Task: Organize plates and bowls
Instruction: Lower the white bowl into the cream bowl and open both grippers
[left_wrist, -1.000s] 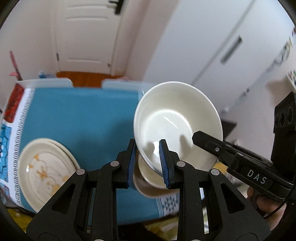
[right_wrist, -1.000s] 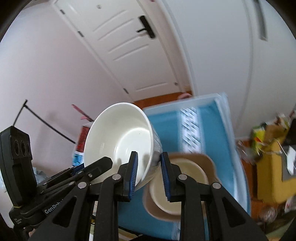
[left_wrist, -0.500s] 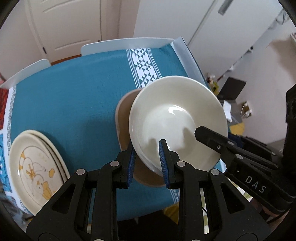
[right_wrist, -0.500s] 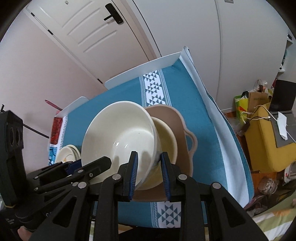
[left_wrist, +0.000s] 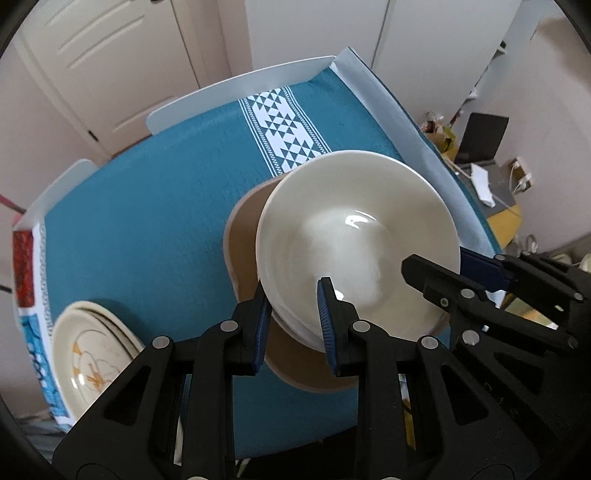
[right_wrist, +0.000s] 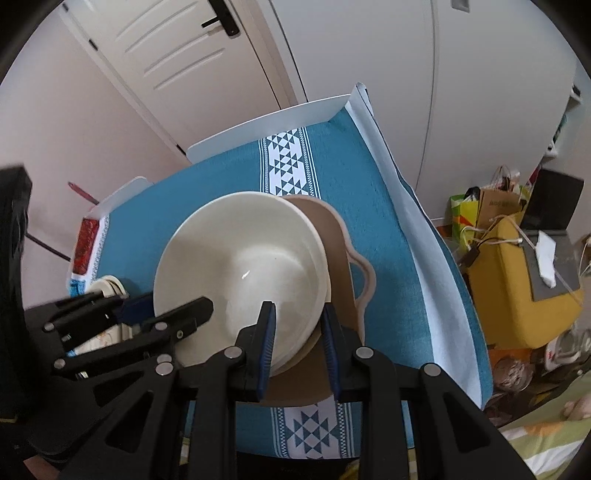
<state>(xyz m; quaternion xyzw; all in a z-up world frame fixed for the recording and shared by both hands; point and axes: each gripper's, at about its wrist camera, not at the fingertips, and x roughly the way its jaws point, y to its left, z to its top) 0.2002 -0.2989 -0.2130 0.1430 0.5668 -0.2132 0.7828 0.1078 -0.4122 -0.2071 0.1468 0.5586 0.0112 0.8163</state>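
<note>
Glossy cream ceramic bowl (left_wrist: 354, 243) held over a tan handled tray (right_wrist: 341, 251) near the right edge of the teal-clothed surface (left_wrist: 155, 229). The left gripper (left_wrist: 293, 314) and right gripper (right_wrist: 297, 332) each clasp opposite sides of its rim. Stacked patterned plates (left_wrist: 92, 358) lie at the near left corner.

Your cream-white bowl (left_wrist: 354, 240) sits over a tan dish (right_wrist: 343, 240). At 8 o'clock, cream plates (left_wrist: 92, 354) bear orange motifs. The tablecloth (left_wrist: 147, 229) is teal, its white band of teal triangles (left_wrist: 284, 125) at 12 o'clock.
</note>
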